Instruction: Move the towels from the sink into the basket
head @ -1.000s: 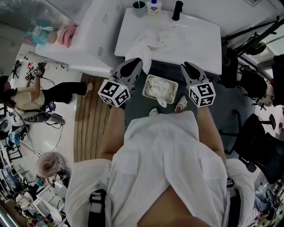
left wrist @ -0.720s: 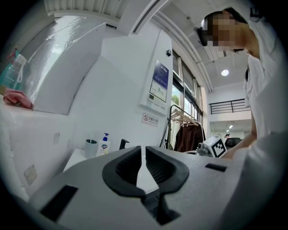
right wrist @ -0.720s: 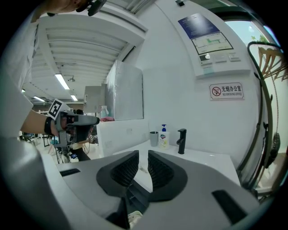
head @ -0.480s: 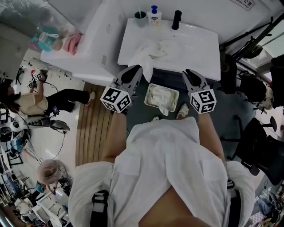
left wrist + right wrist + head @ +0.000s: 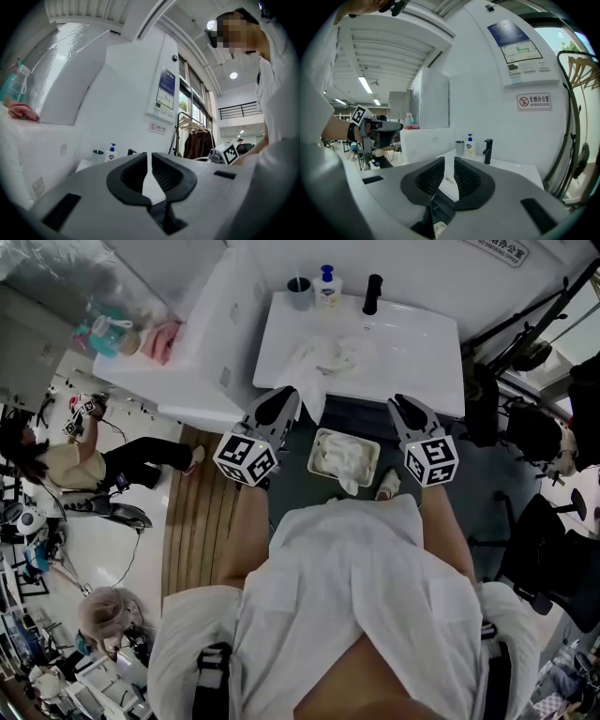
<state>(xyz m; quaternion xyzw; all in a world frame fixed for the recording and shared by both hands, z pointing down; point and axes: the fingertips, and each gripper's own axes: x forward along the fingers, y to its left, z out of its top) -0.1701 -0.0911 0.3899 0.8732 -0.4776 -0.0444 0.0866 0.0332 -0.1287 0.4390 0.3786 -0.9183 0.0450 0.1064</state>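
White sink [image 5: 412, 343], with white towels [image 5: 323, 357] in it; a white towel [image 5: 345, 454] in the cream basket [image 5: 319, 442]. Black tap [image 5: 373, 280], white soap bottle [image 5: 327, 282] with a blue pump, grey-blue cup [image 5: 299, 292]. The left gripper [image 5: 291, 393] and the right gripper [image 5: 397, 401] are grey with black ribbed pads [image 5: 429, 176], and each marker cube [image 5: 244, 457] is patterned in black and white squares. Pink cloth [image 5: 164, 338] beside a teal bottle [image 5: 111, 332]. Brown slatted wooden floor strip [image 5: 192, 512], dark grey floor [image 5: 291, 479] by the basket
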